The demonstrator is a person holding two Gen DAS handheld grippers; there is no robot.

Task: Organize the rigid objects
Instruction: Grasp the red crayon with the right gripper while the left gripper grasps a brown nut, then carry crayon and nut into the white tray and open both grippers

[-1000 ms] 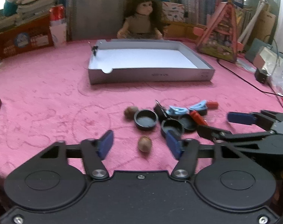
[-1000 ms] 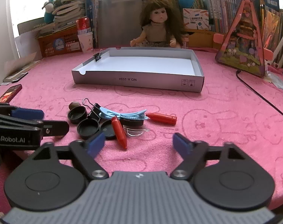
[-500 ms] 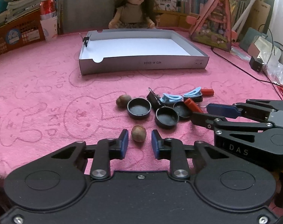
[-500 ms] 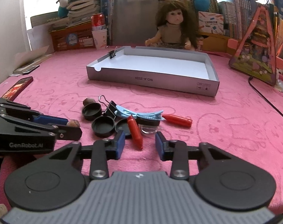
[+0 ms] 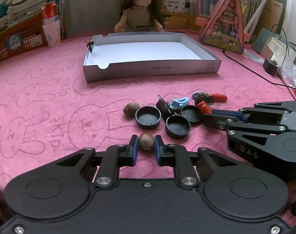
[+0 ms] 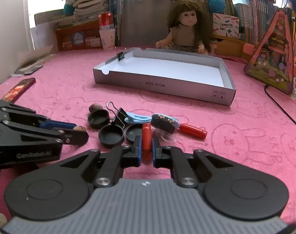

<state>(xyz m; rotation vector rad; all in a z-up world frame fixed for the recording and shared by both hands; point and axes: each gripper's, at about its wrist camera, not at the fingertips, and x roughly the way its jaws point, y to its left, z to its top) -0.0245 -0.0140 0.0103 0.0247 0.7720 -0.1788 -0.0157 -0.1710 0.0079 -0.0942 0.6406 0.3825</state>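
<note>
Round brown nut (image 5: 146,144): your left tongs (image 5: 146,148) just clenched on it.
Red plastic cylinder (image 6: 146,140): your right tongs (image 6: 147,149) just clenched on it.
Grey cardboard tray (image 5: 152,70): twelve o'clock.

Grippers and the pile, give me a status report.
Left gripper shut on nut. Right gripper shut on red cylinder. White box ahead, path clear.
</note>
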